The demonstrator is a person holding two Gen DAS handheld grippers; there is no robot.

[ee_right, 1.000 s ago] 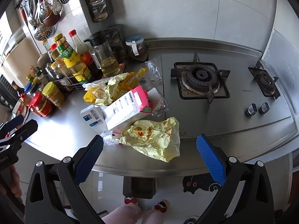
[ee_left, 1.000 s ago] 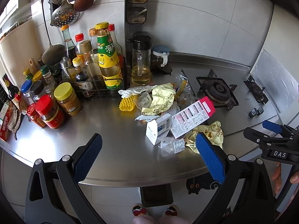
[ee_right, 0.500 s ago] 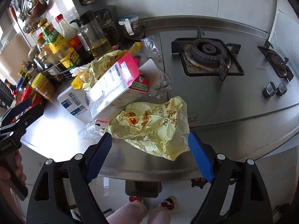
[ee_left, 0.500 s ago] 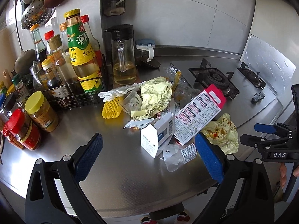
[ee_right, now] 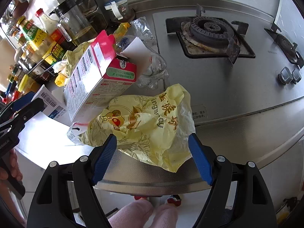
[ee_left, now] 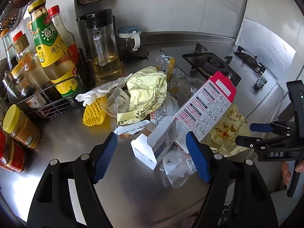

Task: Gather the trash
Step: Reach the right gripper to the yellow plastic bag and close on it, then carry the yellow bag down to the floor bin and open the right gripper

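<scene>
A heap of trash lies on the steel counter. My left gripper (ee_left: pixel 152 157) is open, its jaws on either side of a small white and blue box (ee_left: pixel 153 146) beside a clear plastic wrapper (ee_left: pixel 176 169). A pink and white carton (ee_left: pixel 207 108) leans over the box. My right gripper (ee_right: pixel 152 157) is open around the near edge of a crumpled yellow bag (ee_right: pixel 146 125), which also shows in the left wrist view (ee_left: pixel 228 134). Behind lie the carton (ee_right: pixel 95 77), yellow paper (ee_left: pixel 146 93), yellow foam net (ee_left: pixel 94 112) and clear plastic (ee_right: pixel 152 70).
Sauce bottles in a wire rack (ee_left: pixel 53 98), jars (ee_left: pixel 20 131) and an oil jug (ee_left: pixel 104 47) stand at the left and back. A gas hob (ee_right: pixel 209 32) with knobs (ee_right: pixel 288 76) is at the right. The counter's front edge (ee_right: pixel 152 184) is just under my right gripper.
Both grippers have moved forward and down over the counter. The left now brackets the white box and the right brackets the yellow bag. Both jaws have narrowed slightly.
</scene>
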